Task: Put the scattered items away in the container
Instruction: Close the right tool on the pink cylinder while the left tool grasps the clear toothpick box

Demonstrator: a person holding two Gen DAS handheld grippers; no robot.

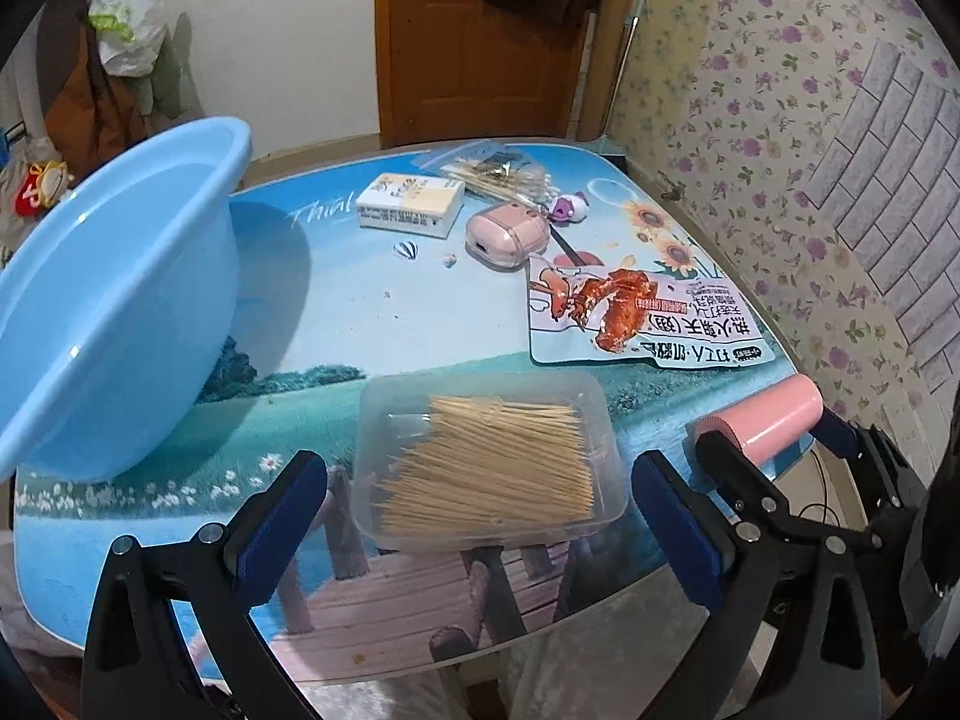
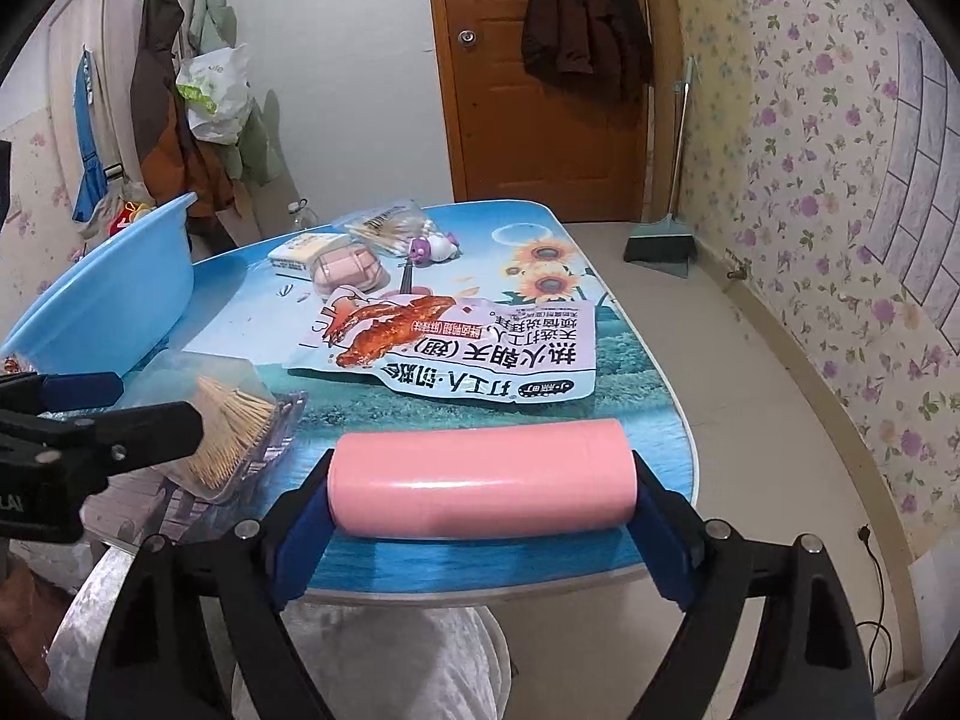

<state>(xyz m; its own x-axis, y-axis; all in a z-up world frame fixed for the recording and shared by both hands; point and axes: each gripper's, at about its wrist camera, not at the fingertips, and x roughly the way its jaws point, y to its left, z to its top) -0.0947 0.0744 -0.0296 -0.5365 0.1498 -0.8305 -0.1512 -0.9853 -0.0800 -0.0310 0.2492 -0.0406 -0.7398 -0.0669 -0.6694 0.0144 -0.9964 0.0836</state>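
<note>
A blue plastic basin [image 1: 114, 300] stands at the table's left; it also shows in the right wrist view [image 2: 114, 300]. A clear box of toothpicks [image 1: 486, 462] lies near the front edge. My left gripper [image 1: 480, 531] is open, its jaws on either side of the box's near end, not touching it. My right gripper [image 2: 480, 516] is shut on a pink roll [image 2: 480, 483], held endwise between the blue pads at the table's front right corner; the roll also shows in the left wrist view [image 1: 774, 414].
On the table [image 1: 336, 324] lie a snack packet [image 1: 642, 318], a pink case [image 1: 507, 231], a tissue pack [image 1: 411, 204], a bag of cotton swabs [image 1: 498, 171] and a small purple toy [image 1: 570, 207]. A flowered wall is to the right. A broom [image 2: 660, 240] leans beside the door.
</note>
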